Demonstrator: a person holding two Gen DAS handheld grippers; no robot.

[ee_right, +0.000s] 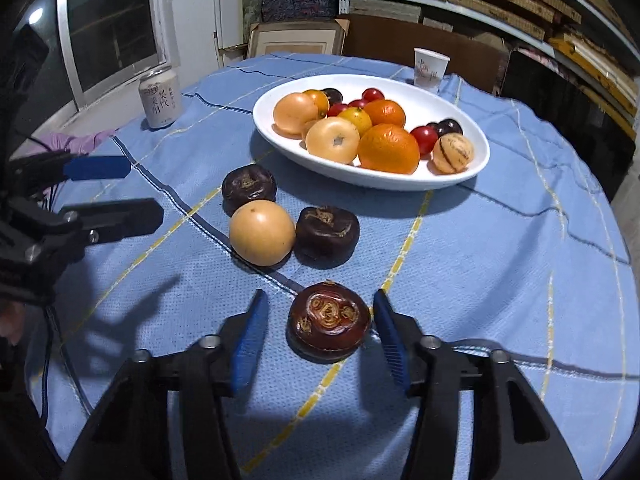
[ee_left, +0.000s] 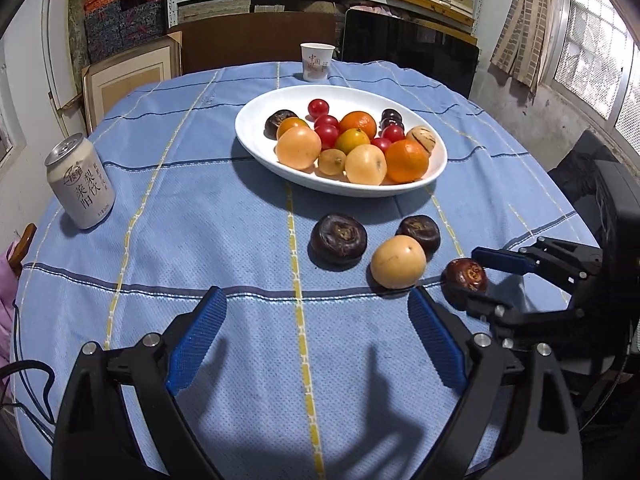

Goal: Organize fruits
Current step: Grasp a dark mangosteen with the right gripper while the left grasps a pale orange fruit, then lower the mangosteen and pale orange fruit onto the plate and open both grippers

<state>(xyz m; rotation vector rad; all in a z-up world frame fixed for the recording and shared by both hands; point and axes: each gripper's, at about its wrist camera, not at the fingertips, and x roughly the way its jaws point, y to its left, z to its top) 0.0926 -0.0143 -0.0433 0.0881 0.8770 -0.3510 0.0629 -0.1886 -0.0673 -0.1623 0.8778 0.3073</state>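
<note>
Right gripper [ee_right: 318,330]: jaws partly open, straddling the near water chestnut [ee_right: 329,322]; right pad at its edge, left pad apart; nothing gripped.
Left gripper [ee_left: 316,338]: wide open, empty, over bare cloth.
Water chestnut: on the cloth nearest the camera; likely light, hard, smooth-skinned; grip across the widest flanks.
Other loose fruit: two dark chestnuts [ee_right: 326,232] and a yellow fruit [ee_right: 262,233], just beyond.
Bowl [ee_right: 460,178]: white, far, holds mixed fruit.
Surface: blue checked tablecloth [ee_right: 480,280], soft.
Room: can [ee_right: 159,98] far left, paper cup [ee_right: 430,69] behind bowl, shelving.
</note>
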